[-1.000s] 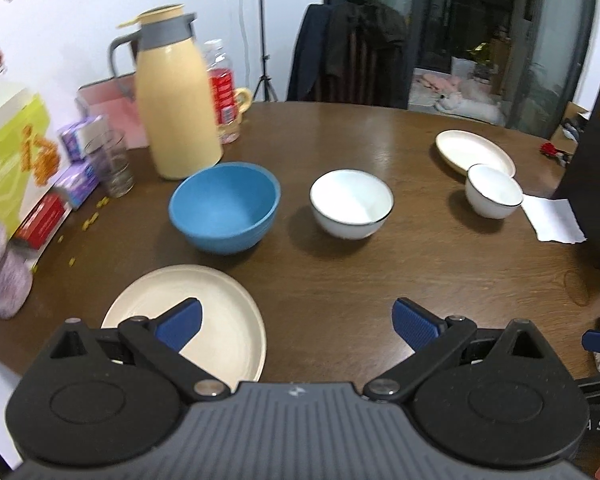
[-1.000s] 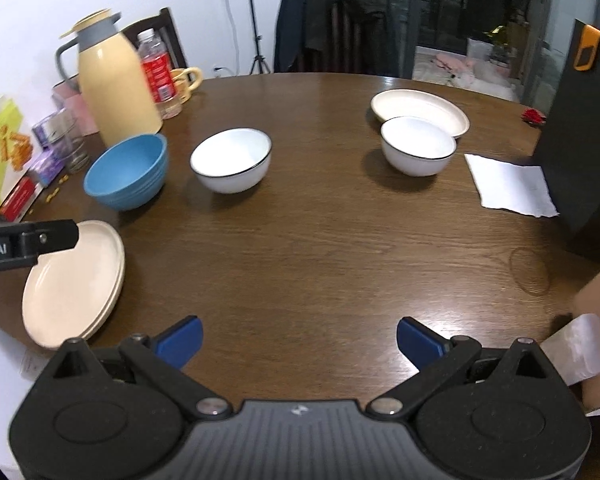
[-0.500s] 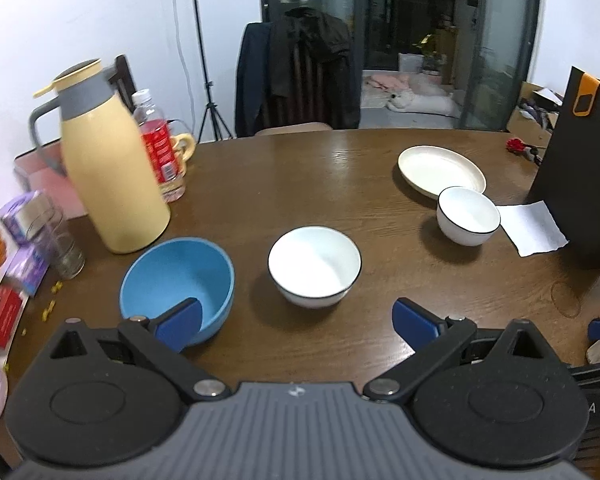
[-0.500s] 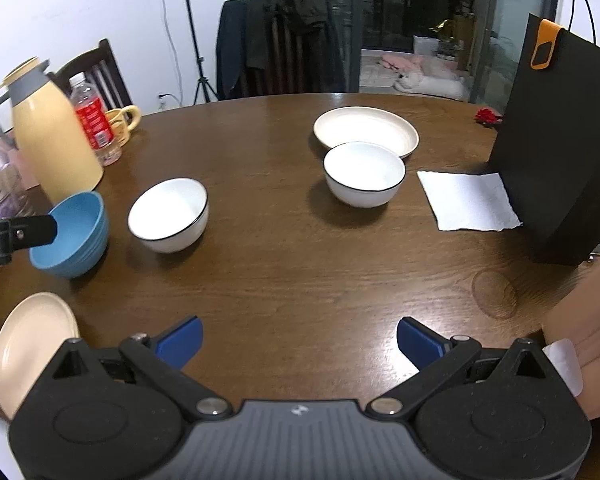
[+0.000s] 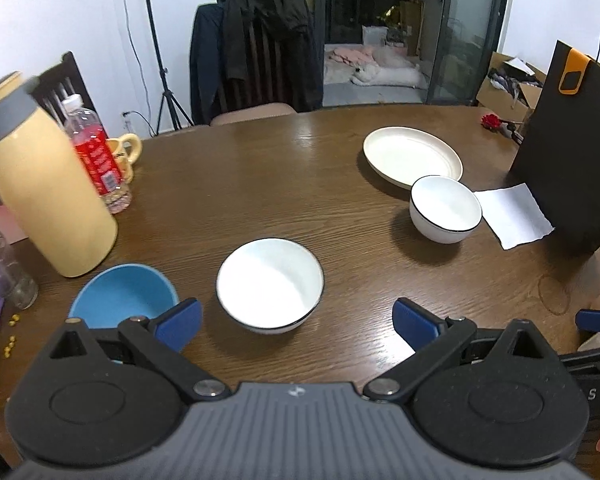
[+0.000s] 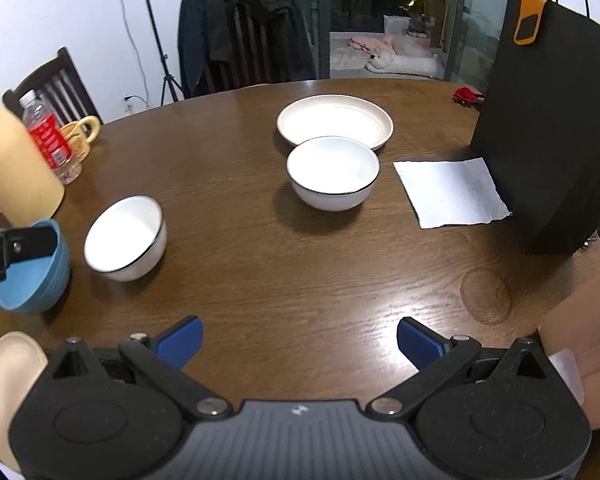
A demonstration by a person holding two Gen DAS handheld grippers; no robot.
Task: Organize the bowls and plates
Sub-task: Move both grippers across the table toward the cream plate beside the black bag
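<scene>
left gripper [image 5: 296,320]: jaws spread wide, holding nothing; hovers over table edge, blue pads either side of near white bowl, not touching it
right gripper [image 6: 298,340]: jaws wide apart, empty, over bare wood
table [image 5: 260,184]: round, dark wood
cream plate near edge [image 6: 4,372]: bottom left of right view only; hidden in left view
blue bowl [image 5: 124,300]: empty, just beside left pad, near thermos base
near white bowl [image 5: 270,284]: black rim, empty, upright, between the left pads' line of sight; apart from blue bowl
far white bowl [image 6: 333,172]: empty, just in front of far plate, rim overlaps it in view; contact cannot tell
far plate [image 6: 335,121]: cream, empty, mid-table
napkin [image 6: 450,192]: flat, right of far white bowl, against black bag
black bag [image 6: 556,128]: upright, orange tab, blocks right side
thermos [image 5: 48,196]: yellow, grey top, left side
bottle [image 5: 96,156]: red label, behind thermos
mug [image 5: 128,152]: yellow, behind bottle
chair [image 5: 260,52]: dark coat draped, far side
left-view only: yellow crumbs by left edge
</scene>
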